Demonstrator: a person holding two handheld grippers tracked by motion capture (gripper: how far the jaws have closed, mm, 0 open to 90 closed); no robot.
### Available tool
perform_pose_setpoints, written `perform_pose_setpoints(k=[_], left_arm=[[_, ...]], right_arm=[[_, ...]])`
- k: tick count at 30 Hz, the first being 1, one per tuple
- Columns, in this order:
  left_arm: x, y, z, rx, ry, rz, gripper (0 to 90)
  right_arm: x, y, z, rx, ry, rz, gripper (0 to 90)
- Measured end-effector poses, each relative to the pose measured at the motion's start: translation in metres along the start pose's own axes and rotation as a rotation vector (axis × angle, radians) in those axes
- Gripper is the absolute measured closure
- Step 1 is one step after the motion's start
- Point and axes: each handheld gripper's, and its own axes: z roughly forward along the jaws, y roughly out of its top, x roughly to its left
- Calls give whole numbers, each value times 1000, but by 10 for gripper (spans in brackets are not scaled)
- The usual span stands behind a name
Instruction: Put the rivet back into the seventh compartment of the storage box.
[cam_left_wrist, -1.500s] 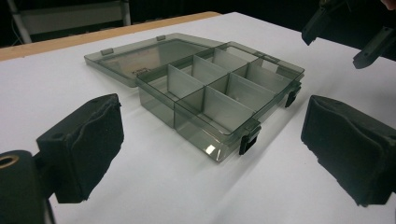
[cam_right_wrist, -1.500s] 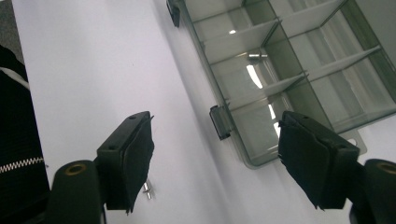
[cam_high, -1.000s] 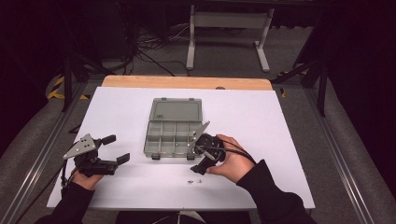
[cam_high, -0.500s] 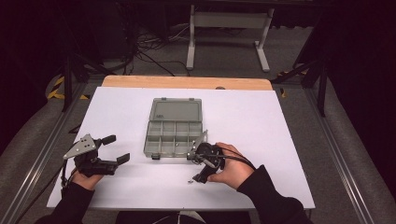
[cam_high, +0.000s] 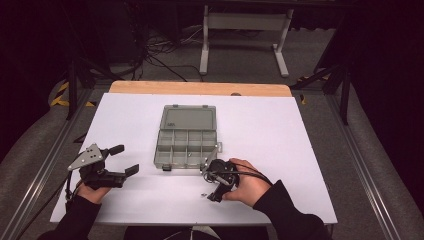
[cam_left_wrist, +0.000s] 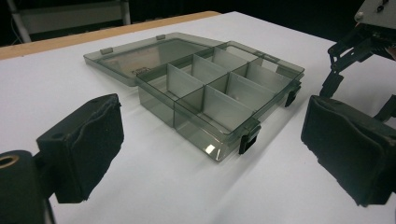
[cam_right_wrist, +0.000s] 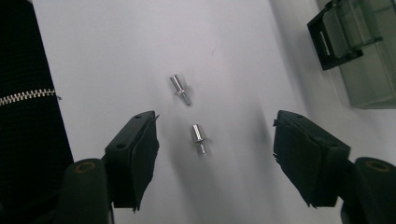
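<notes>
Now | right tool (cam_right_wrist: 215, 154) open, closing over nearer pin (cam_right_wrist: 199, 138) | box (cam_right_wrist: 359, 46) cropped | left tool (cam_left_wrist: 210, 154) open, empty

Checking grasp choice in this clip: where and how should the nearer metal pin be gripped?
Grip the nearer metal pin across its thicker upper barrel, coming straight down. It lies flat on the white table, between the right tool's open pads, clear of the second pin.

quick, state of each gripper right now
Left gripper: open, holding nothing, jaws facing the compartment box.
Right gripper: open, jaws just been closing, astride the nearer metal pin, pads not touching it.
</notes>
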Motion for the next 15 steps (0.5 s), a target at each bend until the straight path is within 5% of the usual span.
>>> perform_pose_setpoints(k=[15], left_arm=[[0,0,-1,0,-5,0,65]], right_arm=[[7,3,5,67,13,-57,625]])
